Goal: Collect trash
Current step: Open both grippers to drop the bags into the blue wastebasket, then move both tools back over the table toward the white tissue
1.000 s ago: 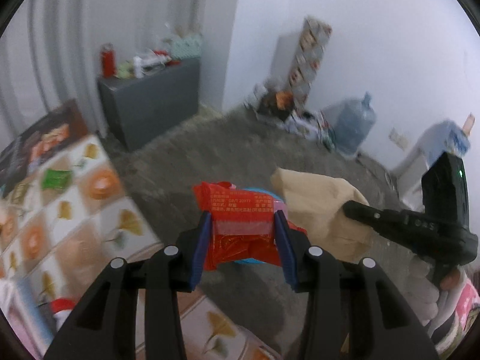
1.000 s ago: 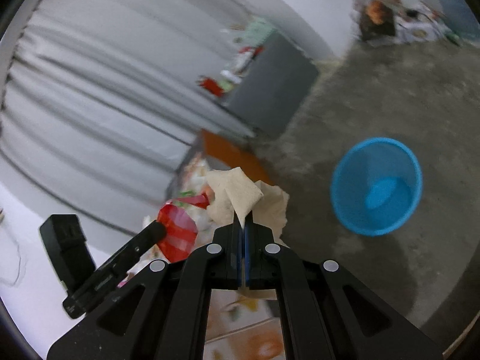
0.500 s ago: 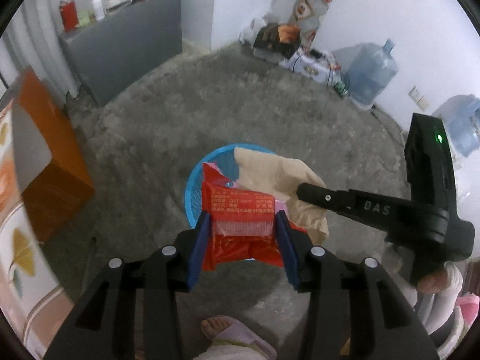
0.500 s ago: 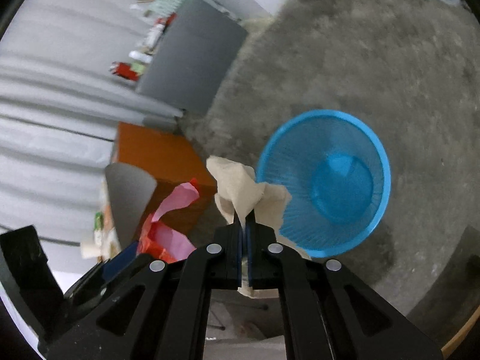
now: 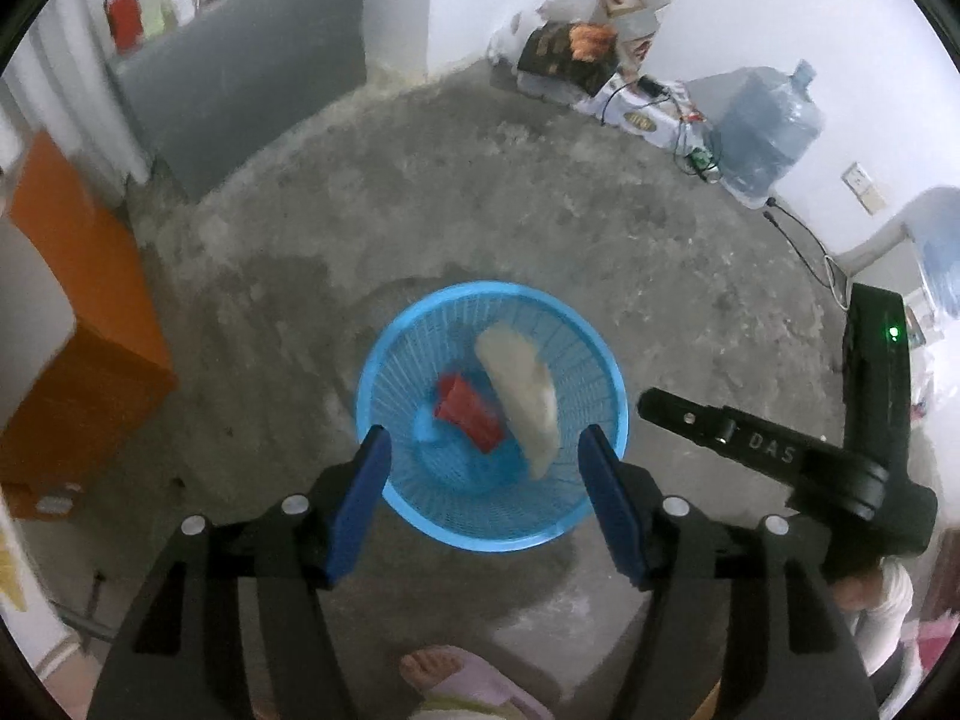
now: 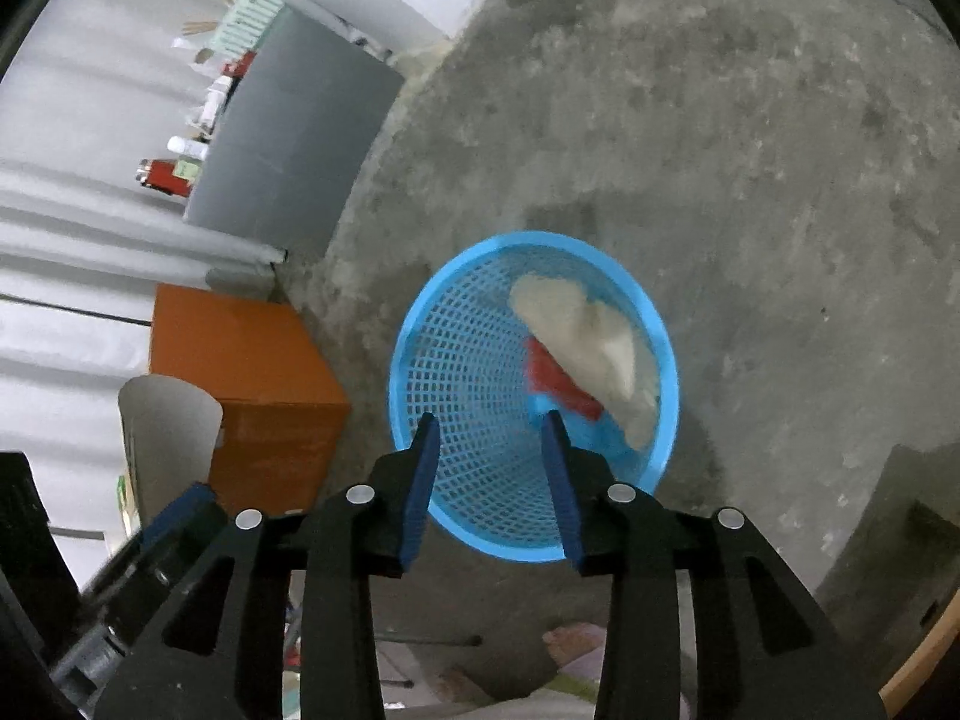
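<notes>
A blue plastic mesh basket (image 5: 384, 360) stands on the concrete floor, also in the right wrist view (image 6: 456, 360). Inside it lie a red snack wrapper (image 5: 468, 411) and a beige crumpled paper (image 5: 522, 390); both show in the right wrist view, the wrapper (image 6: 555, 384) partly under the paper (image 6: 594, 342). My left gripper (image 5: 483, 444) is open and empty above the basket's near rim. My right gripper (image 6: 489, 435) is open and empty above the basket too; it shows from the side in the left wrist view (image 5: 708, 426).
An orange cabinet (image 5: 78, 330) stands left of the basket. A grey cabinet (image 5: 240, 84) with bottles stands at the back wall. A water jug (image 5: 765, 132), boxes and cables lie at the far right. A slippered foot (image 5: 456, 678) is just below the basket.
Both grippers opened over the basket. The red wrapper left my left gripper and the beige paper left my right gripper; both now lie in the basket.
</notes>
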